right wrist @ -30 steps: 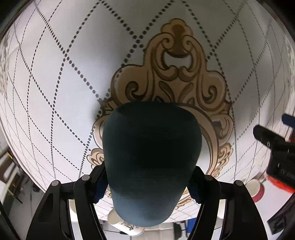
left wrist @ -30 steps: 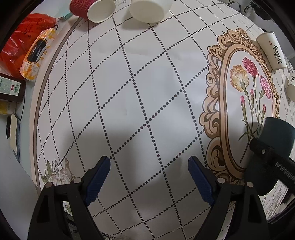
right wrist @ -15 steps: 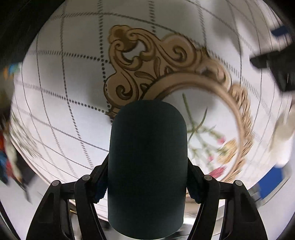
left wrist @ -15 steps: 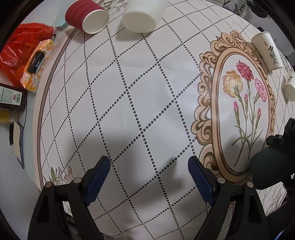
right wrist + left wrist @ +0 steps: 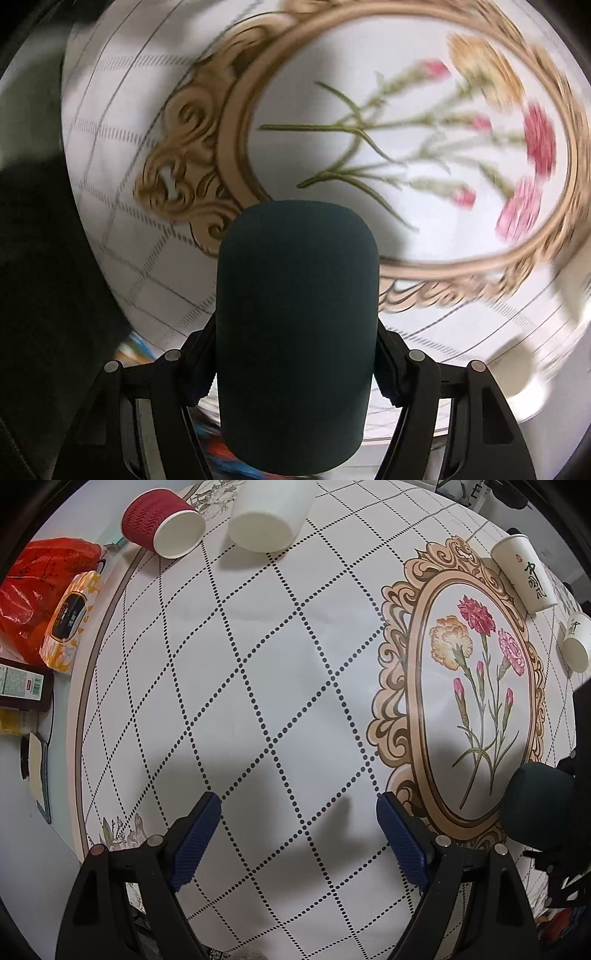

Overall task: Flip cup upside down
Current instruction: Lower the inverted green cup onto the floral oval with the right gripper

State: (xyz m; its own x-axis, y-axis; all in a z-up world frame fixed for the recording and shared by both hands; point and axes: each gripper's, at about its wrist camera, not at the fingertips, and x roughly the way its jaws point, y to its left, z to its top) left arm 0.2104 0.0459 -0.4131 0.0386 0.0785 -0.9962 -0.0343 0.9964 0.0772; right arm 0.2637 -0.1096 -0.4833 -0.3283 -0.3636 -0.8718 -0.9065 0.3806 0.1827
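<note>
A dark teal cup (image 5: 297, 325) fills the middle of the right wrist view, its closed base pointing away from the camera. My right gripper (image 5: 295, 365) is shut on it, the fingers pressing its two sides, and holds it above the flowered tablecloth. The same cup (image 5: 537, 805) shows at the right edge of the left wrist view, held over the ornate gold frame print. My left gripper (image 5: 299, 834) is open and empty above the dotted grid of the cloth.
A red ribbed cup (image 5: 162, 524) and a white cup (image 5: 267, 515) lie on their sides at the far edge. Two printed paper cups (image 5: 526, 574) (image 5: 576, 642) lie at the right. A red bag (image 5: 40, 587), tissue pack (image 5: 70, 622) and bottle (image 5: 22, 688) sit left.
My right gripper has turned with the teal cup, so the cloth print swings across its view and blurs. The left gripper has drifted back a little and stays open.
</note>
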